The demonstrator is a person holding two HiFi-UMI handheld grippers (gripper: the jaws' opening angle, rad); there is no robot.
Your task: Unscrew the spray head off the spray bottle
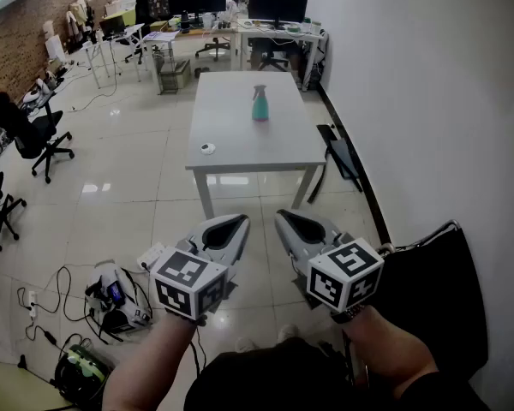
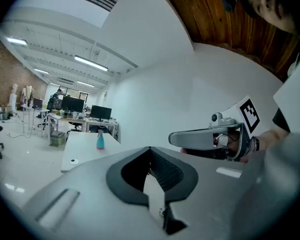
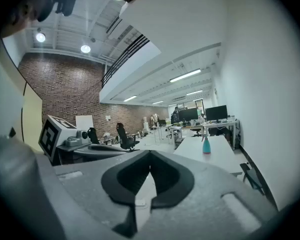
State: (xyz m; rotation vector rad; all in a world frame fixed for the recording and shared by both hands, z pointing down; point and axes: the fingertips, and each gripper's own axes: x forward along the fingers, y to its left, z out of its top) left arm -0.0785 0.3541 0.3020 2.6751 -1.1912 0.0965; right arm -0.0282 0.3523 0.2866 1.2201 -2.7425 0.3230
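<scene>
On far white table [image 1: 240, 139], spray bottle [image 1: 259, 104] upright; left gripper [image 1: 241, 221], right gripper [image 1: 281, 217] both jaws together, empty.

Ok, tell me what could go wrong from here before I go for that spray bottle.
1. Both the left hand-held gripper and the right hand-held gripper are shut; arriving like that could knock the upright spray bottle over on the white table.
2. Loose cables lie on the floor at your left; stepping that way could snag a foot.
</scene>
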